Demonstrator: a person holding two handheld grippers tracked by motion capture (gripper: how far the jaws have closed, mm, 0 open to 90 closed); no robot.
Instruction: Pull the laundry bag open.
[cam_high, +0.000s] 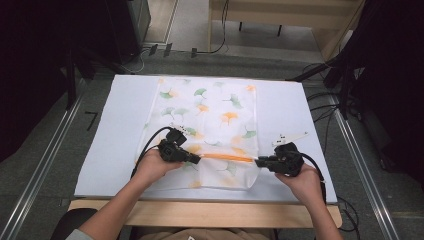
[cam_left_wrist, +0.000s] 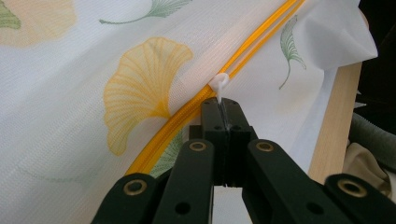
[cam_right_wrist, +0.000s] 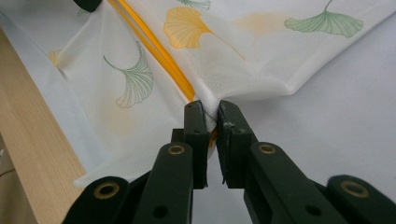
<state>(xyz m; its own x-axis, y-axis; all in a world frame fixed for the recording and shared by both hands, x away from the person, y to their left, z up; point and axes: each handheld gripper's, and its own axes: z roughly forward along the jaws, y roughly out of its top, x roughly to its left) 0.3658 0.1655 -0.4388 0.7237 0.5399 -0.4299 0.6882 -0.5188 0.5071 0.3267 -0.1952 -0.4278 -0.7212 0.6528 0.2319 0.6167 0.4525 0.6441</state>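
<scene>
A white mesh bag printed with orange and green ginkgo leaves lies flat on the white table cover. An orange zipper runs across its near end. My left gripper is shut on the white zipper pull at the zipper's left part. My right gripper is shut on the bag's right edge, right at the zipper's end. The zipper is stretched taut between the two grippers, with the bag's near corner lifted a little. A hand holds each gripper.
The white table cover lies on a wooden table whose bare front edge faces the person. Cables trail from both grippers. Dark stands and floor cables flank the table on the left and right.
</scene>
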